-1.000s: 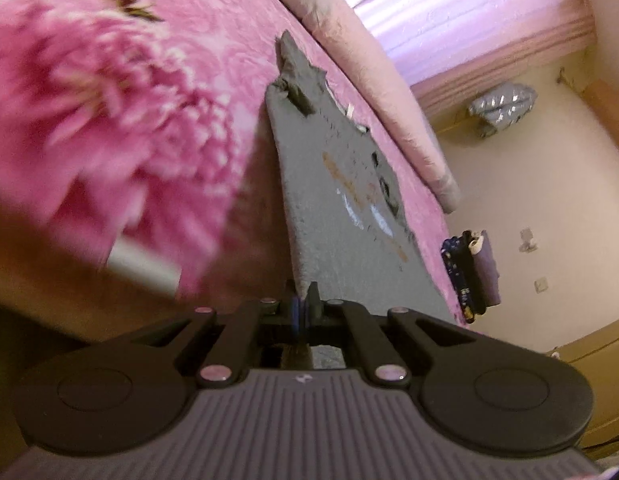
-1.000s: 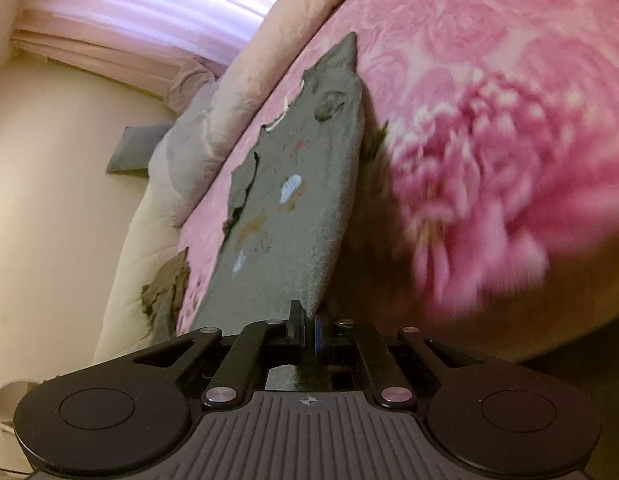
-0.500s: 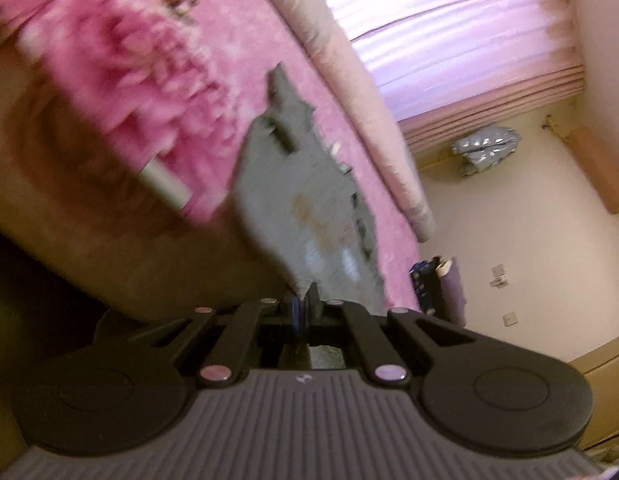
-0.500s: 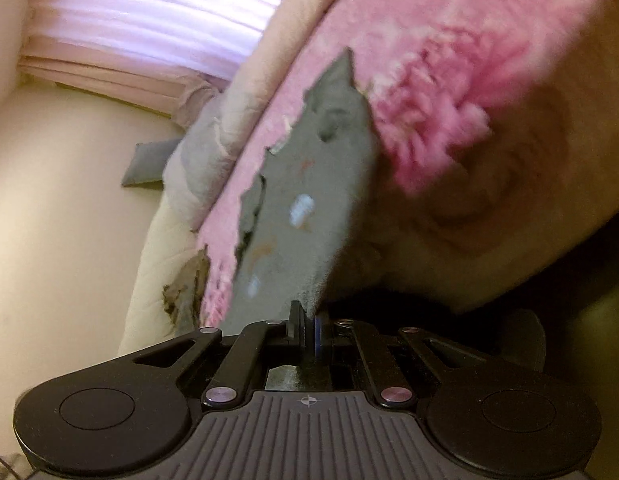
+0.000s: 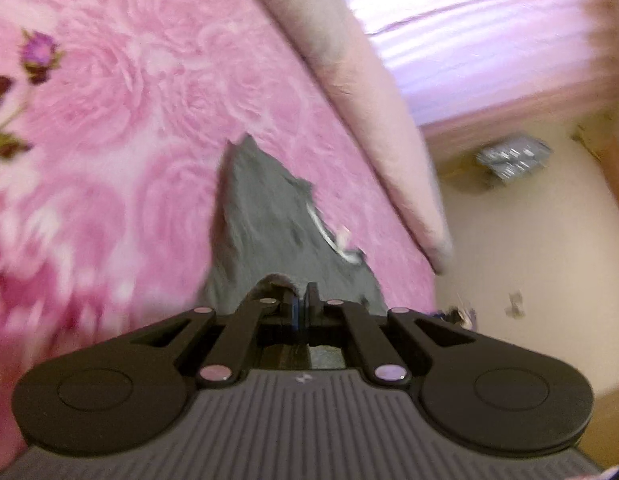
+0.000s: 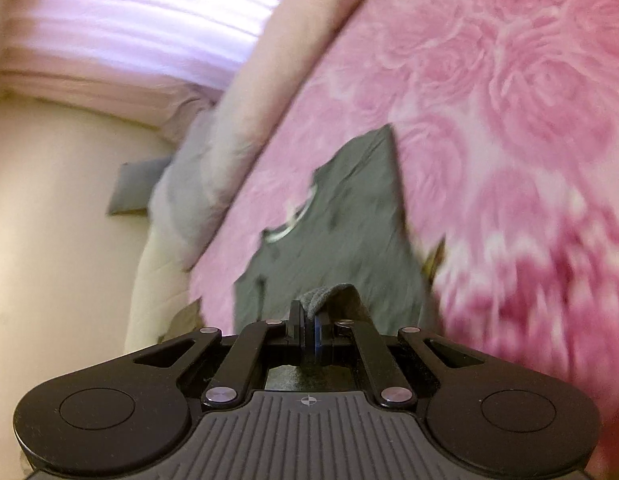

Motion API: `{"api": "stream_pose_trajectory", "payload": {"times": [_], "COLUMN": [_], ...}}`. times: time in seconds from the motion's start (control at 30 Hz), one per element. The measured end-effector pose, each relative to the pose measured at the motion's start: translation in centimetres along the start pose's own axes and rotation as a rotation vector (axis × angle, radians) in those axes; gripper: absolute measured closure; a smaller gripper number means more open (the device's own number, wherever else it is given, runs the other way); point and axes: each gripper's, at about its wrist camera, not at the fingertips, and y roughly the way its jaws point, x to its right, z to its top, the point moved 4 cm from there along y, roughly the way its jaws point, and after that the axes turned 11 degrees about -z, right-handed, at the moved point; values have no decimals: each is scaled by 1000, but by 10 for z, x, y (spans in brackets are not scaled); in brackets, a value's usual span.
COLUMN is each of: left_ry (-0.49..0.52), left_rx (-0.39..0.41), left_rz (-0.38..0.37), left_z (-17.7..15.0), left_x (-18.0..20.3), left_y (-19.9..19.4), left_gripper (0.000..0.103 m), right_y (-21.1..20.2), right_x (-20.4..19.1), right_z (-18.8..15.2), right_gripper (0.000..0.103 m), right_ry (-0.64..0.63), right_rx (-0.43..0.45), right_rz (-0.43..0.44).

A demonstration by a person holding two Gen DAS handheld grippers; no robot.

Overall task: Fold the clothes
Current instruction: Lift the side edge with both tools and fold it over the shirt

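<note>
The grey garment (image 5: 265, 224) is spread on the pink flowered bedspread (image 5: 121, 128), and its near edge is seen doubled over on top of the rest of the cloth, so 1 fold along its length is judged to be under way and not yet laid flat. The far end with the pale neckline trim (image 6: 295, 218) lies flat on the bed. What is left, as far as can be told, is for the lifted edge to be carried on to the far end, set down and released, and then for any further folds to be made; how many are wanted cannot be told.

The left gripper (image 5: 300, 307) is closed on a pinch of the grey fabric, which is bunched up just at its tips. The right gripper (image 6: 307, 330) is likewise clamped on a rolled lip of the same cloth. In both views the garment stretches away from the tips towards the long pale pillow (image 5: 373, 112) at the far side of the bed, so that the held edge is nearest and the collar end furthest. Both pictures are blurred, and finer creases are not made out.
</note>
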Motion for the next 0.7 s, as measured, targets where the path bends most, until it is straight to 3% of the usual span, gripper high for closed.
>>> {"api": "stream_pose_trajectory", "payload": {"times": [0.1, 0.23, 0.3, 0.37, 0.43, 0.5, 0.6, 0.67, 0.7], "left_ry": [-66, -225, -309, -303, -299, -328, -330, -206, -92], "left_rx": [3, 1, 22, 46, 101, 177, 213, 204, 189], "left_rz": [45, 77, 43, 16, 5, -25, 7, 53, 70], "left_z": [33, 57, 64, 70, 76, 84, 89, 87, 85], "left_x": [-26, -64, -72, -72, -70, -73, -78, -69, -60], "left_y": [44, 80, 83, 82, 76, 69, 66, 63, 60], "left_gripper": [103, 102, 100, 95, 85, 78, 79, 79, 79], "right_y": [47, 90, 99, 96, 91, 84, 80, 73, 67], "right_x": [20, 63, 76, 80, 83, 90, 99, 88, 79], "right_z": [38, 67, 71, 74, 78, 85, 91, 93, 92], "right_gripper": [101, 100, 86, 62, 52, 51, 51, 51, 51], "right_ry": [113, 419, 553, 609, 648, 685, 656, 474, 346], "right_rx": [-17, -45, -65, -36, 14, 86, 137, 167, 200], "right_rz": [-49, -83, -17, 53, 93, 123, 66, 29, -19]}}
